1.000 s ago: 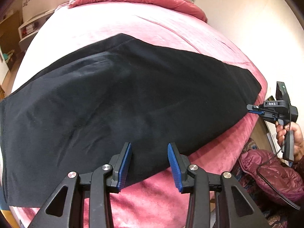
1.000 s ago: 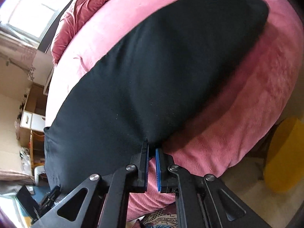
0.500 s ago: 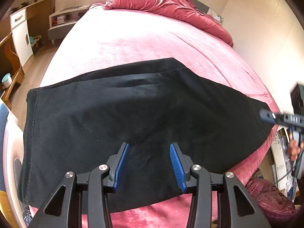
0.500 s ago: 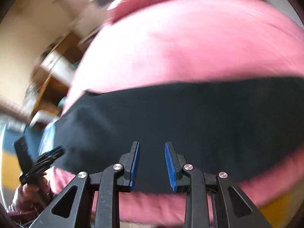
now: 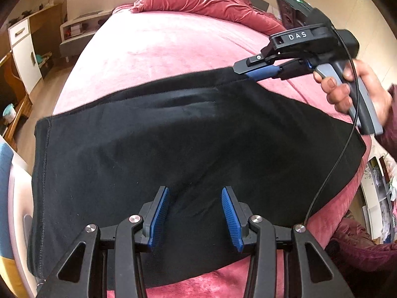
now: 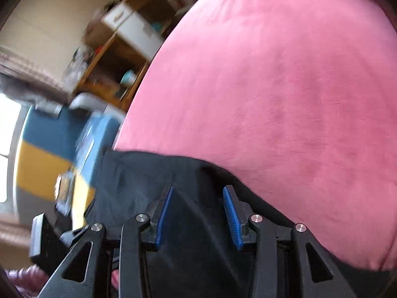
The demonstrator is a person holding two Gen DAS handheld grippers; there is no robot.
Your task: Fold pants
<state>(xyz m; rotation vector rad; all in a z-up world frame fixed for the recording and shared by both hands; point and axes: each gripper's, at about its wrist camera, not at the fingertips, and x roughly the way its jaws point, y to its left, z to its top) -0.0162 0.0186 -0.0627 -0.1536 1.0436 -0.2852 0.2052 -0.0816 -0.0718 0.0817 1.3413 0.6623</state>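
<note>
Now that the right hand-held gripper has been carried from the pants' right end to their far edge, its empty jaws are opening. The pants are spread across the bed's near edge. The left hand-held gripper is held spread and empty above them, so a crosswise fold is judged next.

The right gripper, a second ago pinched shut at the far end of the black pants, has swung across the bed to their far edge near the middle, its jaws now opening with nothing between them.
</note>
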